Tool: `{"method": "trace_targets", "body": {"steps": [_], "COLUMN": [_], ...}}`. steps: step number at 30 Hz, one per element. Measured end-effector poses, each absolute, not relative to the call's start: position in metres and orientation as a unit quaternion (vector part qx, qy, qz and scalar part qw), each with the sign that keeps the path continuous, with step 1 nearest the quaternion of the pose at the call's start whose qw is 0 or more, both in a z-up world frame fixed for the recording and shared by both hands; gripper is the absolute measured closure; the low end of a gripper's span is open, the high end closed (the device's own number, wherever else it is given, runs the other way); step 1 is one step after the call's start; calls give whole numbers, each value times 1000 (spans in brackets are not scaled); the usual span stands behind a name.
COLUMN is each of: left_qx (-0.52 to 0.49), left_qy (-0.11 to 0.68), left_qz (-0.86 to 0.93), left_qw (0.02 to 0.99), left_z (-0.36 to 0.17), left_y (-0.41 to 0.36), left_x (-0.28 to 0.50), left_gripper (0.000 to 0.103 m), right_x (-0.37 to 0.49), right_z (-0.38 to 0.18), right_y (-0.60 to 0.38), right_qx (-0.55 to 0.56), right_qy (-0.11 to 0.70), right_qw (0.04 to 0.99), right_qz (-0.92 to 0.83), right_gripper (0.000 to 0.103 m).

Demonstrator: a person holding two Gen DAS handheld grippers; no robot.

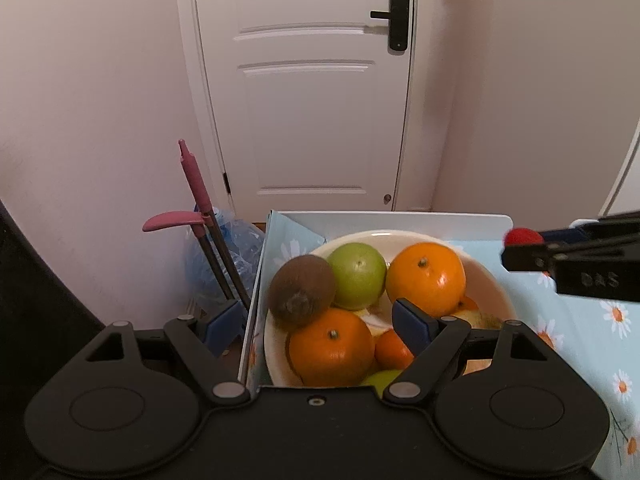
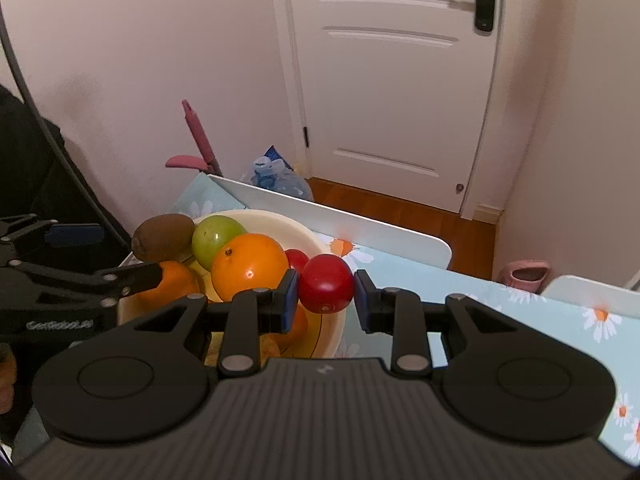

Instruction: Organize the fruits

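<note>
The bowl (image 2: pixel 320 240) sits at the worktop's (image 2: pixel 500 320) far left corner, hard against the raised white far edge and heaped with oranges, a green apple and a kiwi (image 2: pixel 163 237). The right gripper (image 2: pixel 325 289), its fingers clamped on a red fruit (image 2: pixel 326 288) over the bowl's right rim, seems mid-delivery, needing a gentle release into the little room left. The left gripper (image 1: pixel 320 322) hovers wide open and empty over the pile.

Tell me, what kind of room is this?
Most likely a room in a home: a white panelled door with wooden flooring before it, and a bowl of fruit on a daisy-print tablecloth.
</note>
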State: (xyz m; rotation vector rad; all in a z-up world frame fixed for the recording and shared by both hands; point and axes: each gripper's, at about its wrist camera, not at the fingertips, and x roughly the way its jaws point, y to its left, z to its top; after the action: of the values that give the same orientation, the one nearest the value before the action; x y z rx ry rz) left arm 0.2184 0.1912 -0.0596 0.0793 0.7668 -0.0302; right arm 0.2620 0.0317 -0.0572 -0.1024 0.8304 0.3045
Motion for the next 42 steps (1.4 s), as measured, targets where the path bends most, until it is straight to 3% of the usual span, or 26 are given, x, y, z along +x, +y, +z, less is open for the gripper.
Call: {"method": "trace_targets", "body": {"steps": [11, 18, 21, 42], "left_qx": [54, 63, 63, 52], "left_qy": [375, 371, 366, 297], "left_qz": [-23, -26, -23, -17], "left_qw": [925, 926, 928, 953], "left_z": [-65, -67, -65, 22], "left_y": [190, 190, 188, 126], "left_x": [203, 196, 191, 107], "left_gripper": [17, 17, 12, 12], "right_x": [270, 256, 248, 124], "right_z": [-85, -79, -74, 42], "right_y": [32, 26, 23, -36], "right_qx": [-54, -52, -49, -26], "right_qy": [397, 370, 365, 336], "right_qw": [896, 911, 913, 937], "right_qz": [193, 177, 175, 90], "right_gripper": [55, 3, 2, 2]}}
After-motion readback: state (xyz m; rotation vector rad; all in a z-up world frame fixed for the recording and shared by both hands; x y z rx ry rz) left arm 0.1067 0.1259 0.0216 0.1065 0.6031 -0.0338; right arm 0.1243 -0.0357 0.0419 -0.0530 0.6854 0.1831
